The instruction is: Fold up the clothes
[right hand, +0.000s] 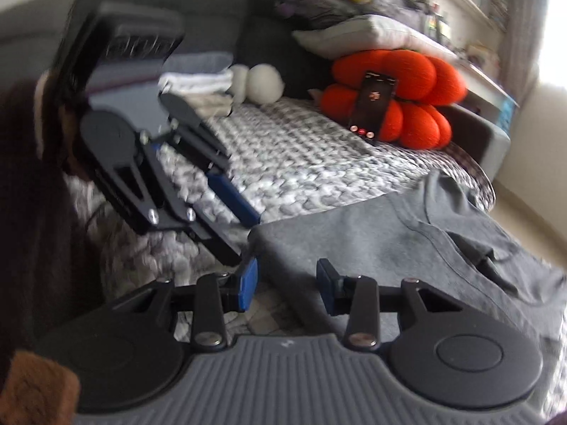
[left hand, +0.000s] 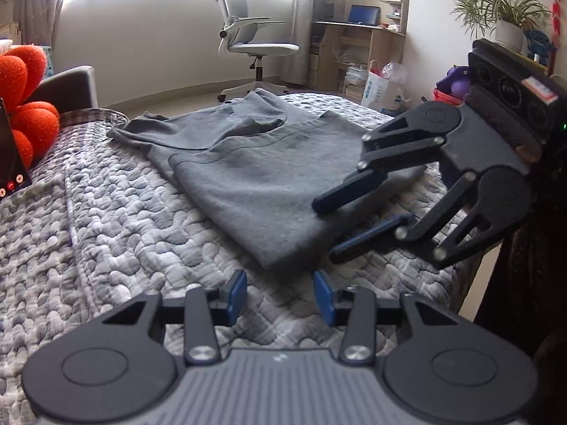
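- The left gripper (left hand: 280,295) is hanging just over the bed quilt (left hand: 106,219), and its two blue fingertips (left hand: 236,292) are standing apart with nothing between them.
- The right gripper (left hand: 326,228) is reaching in from the side with its fingers spread apart. One finger is lying over the near corner of the gray T-shirt (left hand: 248,173) and the other is sitting below the edge.
- The right wrist picture is blurry, so I cannot tell if that gripper is touching the cloth.
- The T-shirt is lying partly folded on the quilt.
- An orange flower-shaped cushion (right hand: 393,102) is sitting farther back, with a phone (right hand: 372,106) leaning on it.
- A white office chair (left hand: 251,35) is standing by the window.
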{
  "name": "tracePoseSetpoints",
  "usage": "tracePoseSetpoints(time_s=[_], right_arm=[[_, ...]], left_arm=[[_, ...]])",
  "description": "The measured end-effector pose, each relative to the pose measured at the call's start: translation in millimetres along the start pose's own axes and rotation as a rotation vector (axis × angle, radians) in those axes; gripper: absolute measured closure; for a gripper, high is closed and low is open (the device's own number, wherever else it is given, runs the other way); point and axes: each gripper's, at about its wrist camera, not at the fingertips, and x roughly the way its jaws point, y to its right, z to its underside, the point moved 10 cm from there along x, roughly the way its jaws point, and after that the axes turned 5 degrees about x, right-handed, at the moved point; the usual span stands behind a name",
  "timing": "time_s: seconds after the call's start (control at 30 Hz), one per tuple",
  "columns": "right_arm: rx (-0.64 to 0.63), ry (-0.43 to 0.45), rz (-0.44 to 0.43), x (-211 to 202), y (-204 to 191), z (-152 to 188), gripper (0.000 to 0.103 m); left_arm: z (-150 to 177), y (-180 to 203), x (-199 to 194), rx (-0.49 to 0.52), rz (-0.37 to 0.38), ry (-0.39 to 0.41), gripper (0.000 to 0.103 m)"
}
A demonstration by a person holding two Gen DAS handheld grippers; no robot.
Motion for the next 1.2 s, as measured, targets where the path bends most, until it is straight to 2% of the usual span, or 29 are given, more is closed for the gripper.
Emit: tracePoseSetpoints(time_s=[0.07,0.17,0.27,0.33,0.4,0.53,0.7,0.83,0.97,1.2], right_arm=[[-0.031,-0.014,-0.009,4,-3,4,0.062],[-0.073,-0.027,0.022,10,-3,9,0.068],[-0.069,-0.011,0.058,13,1,8,0.070],[-0.053,-0.004,0.060,15,3,6,0.088],[0.023,0.003,0.040,14,11,3,0.094],[0.269,0.027,-0.045,3,37,-2,0.095],[0.427,0.037,-0.117,-2,48,-3,0.095],[0.428,0.030,-0.120,-1,46,-3,0.095],[0.425,0.032,-0.119,-2,45,-2,0.095],[0.434,0.024,-0.123,-1,47,0,0.094]], left_arm=[[1,0,1,-0.007,0.009,0.003,0.060],[2,0,2,-0.017,0.024,0.008,0.061],[2,0,3,-0.023,0.031,0.016,0.062],[0,-1,2,-0.033,0.028,0.028,0.062],[-3,-3,1,-0.038,0.009,0.050,0.062],[-11,-8,-3,-0.046,-0.019,0.095,0.072],[-21,-11,-2,-0.062,-0.029,0.132,0.074],[-28,-9,-6,-0.094,0.015,0.172,0.080],[-30,-11,-7,-0.123,0.037,0.180,0.095],[-31,-16,-3,-0.206,0.078,0.181,0.098]])
